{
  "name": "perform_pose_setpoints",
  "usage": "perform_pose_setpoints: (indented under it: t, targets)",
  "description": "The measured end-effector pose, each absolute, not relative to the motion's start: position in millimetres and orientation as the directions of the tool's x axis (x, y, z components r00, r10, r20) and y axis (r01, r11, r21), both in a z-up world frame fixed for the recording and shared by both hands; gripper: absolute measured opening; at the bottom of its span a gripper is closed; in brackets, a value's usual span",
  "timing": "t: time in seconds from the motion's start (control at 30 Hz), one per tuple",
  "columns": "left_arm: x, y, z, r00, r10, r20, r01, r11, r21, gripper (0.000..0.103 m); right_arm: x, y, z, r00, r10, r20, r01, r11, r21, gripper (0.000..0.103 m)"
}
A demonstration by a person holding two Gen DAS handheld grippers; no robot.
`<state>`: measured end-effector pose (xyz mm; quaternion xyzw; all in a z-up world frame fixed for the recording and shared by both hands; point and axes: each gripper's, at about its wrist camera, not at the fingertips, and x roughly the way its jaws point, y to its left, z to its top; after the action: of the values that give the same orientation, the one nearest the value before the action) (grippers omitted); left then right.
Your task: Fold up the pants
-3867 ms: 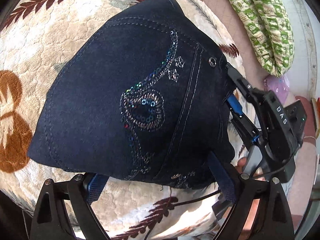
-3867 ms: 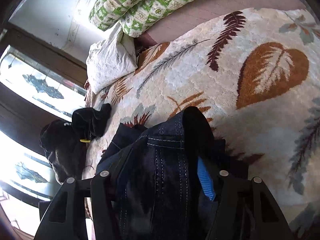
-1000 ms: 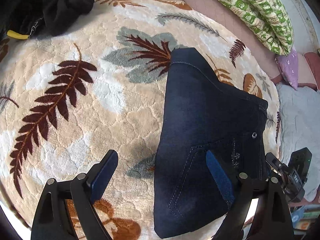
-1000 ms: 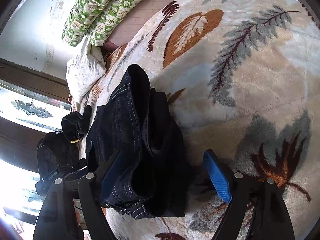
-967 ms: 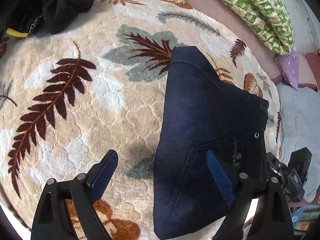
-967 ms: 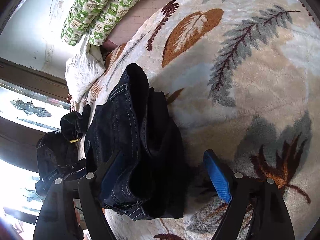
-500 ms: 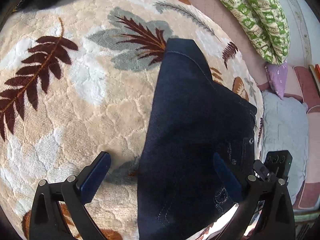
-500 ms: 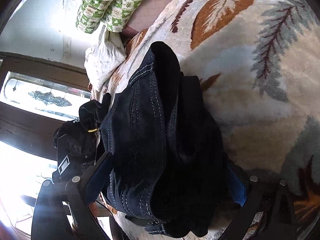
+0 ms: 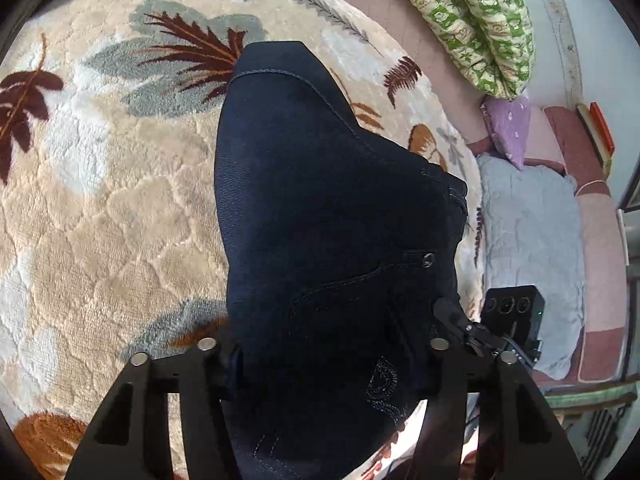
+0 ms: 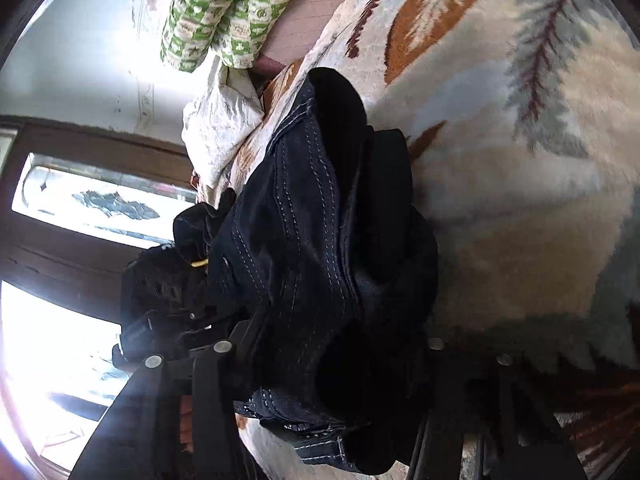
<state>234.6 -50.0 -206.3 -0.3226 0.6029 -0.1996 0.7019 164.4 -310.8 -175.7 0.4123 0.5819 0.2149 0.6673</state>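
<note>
On one blanket [image 9: 100,220], two grippers closing on one pants [image 9: 332,240].

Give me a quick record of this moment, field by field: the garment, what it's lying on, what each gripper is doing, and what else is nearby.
garment: dark denim pants, folded into a compact bundle
surface: cream leaf-patterned blanket
left gripper: jaws closing, pants between the fingers
right gripper: jaws closing around the stacked denim layers
nearby: green patterned pillow, purple cushion, black clothing beyond the pants
stage: both grippers gathering the bundle at its near end
</note>
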Motion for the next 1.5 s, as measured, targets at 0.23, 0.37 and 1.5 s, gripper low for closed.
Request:
perform_pose_setpoints:
  t: [0.23,0.37,1.5]
  targets:
    - [202.0,-26.4,-183.1,0.239,-0.704,-0.669,-0.051,0.679,-0.732,0.035,136.0,-302.9,-152.4,0.283,0.808,-0.517,0.203,0.477,0.855,0.035]
    - [201.6,-4.9,-164.7,0.287,-0.658,-0.696,-0.052,0.715,-0.698,0.035,139.2,-283.7,-139.1,0.28,0.815,-0.507,0.191,0.47,0.862,0.033]
    - [116.2,-6.8,-100.4,0.495,0.006,-0.869,-0.145,0.986,-0.076,0.087,117.3,-182.3,-68.9,0.299,0.272,-0.915,0.047,0.953,0.299,0.103]
